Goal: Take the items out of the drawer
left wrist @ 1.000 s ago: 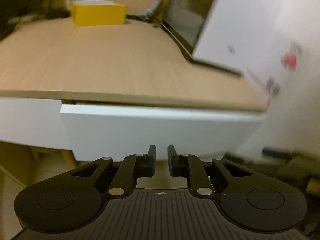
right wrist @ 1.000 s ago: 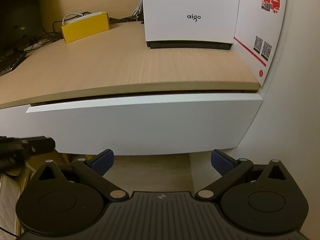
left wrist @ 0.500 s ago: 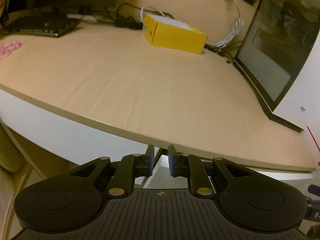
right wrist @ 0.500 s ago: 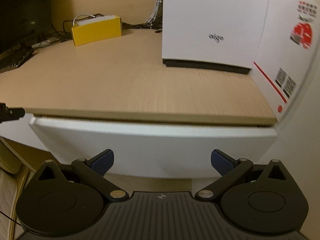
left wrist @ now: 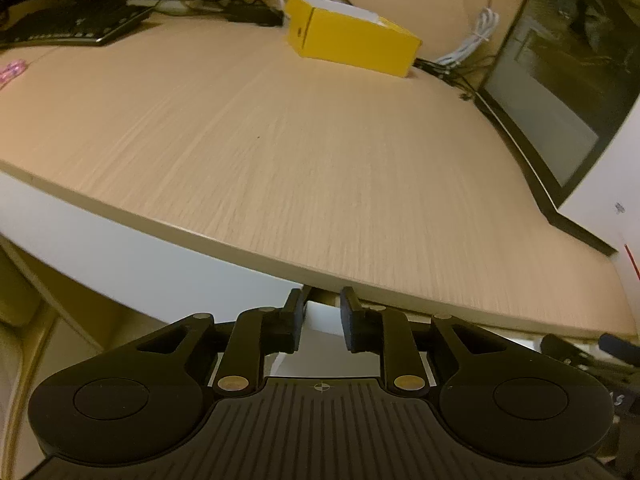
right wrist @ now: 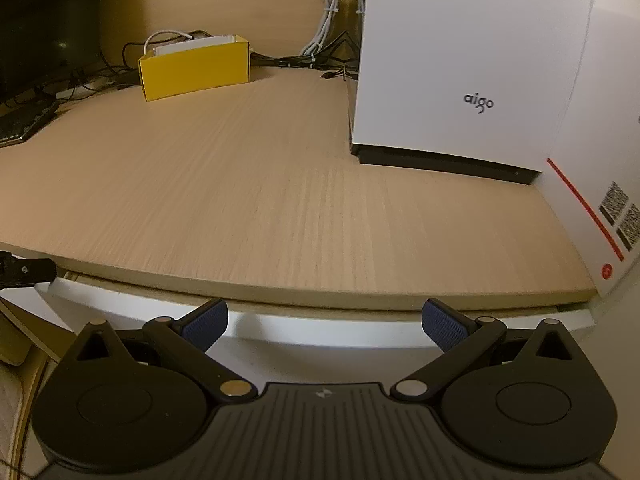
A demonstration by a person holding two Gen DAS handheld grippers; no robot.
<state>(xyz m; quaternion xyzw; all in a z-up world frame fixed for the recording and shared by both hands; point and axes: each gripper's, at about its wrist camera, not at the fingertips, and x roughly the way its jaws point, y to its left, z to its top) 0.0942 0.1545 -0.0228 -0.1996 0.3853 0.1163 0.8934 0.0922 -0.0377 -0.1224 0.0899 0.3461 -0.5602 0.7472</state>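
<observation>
The white drawer front (right wrist: 320, 334) runs just under the wooden desk edge, and what it holds is hidden. My right gripper (right wrist: 324, 320) is wide open close in front of the drawer's middle, with nothing between its blue pads (right wrist: 206, 322). My left gripper (left wrist: 323, 314) is at the drawer's left corner (left wrist: 320, 344), under the desk edge. Its jaws are opening from a narrow gap. The white drawer top shows through that gap, and the pads do not visibly press on anything. The left fingertip (right wrist: 24, 272) shows at the far left of the right wrist view.
On the wooden desk top (right wrist: 260, 184) stand a yellow box (right wrist: 196, 66), a white computer case (right wrist: 472, 60) at the right, cables, and a black keyboard (left wrist: 68, 26) at the far left. A white wall with a red-marked sticker (right wrist: 592, 216) closes the right side.
The left view swung from the drawer front up to the desk top and settled at the drawer's left corner, with its jaws slightly wider. The right gripper came closer to the desk edge, still wide open.
</observation>
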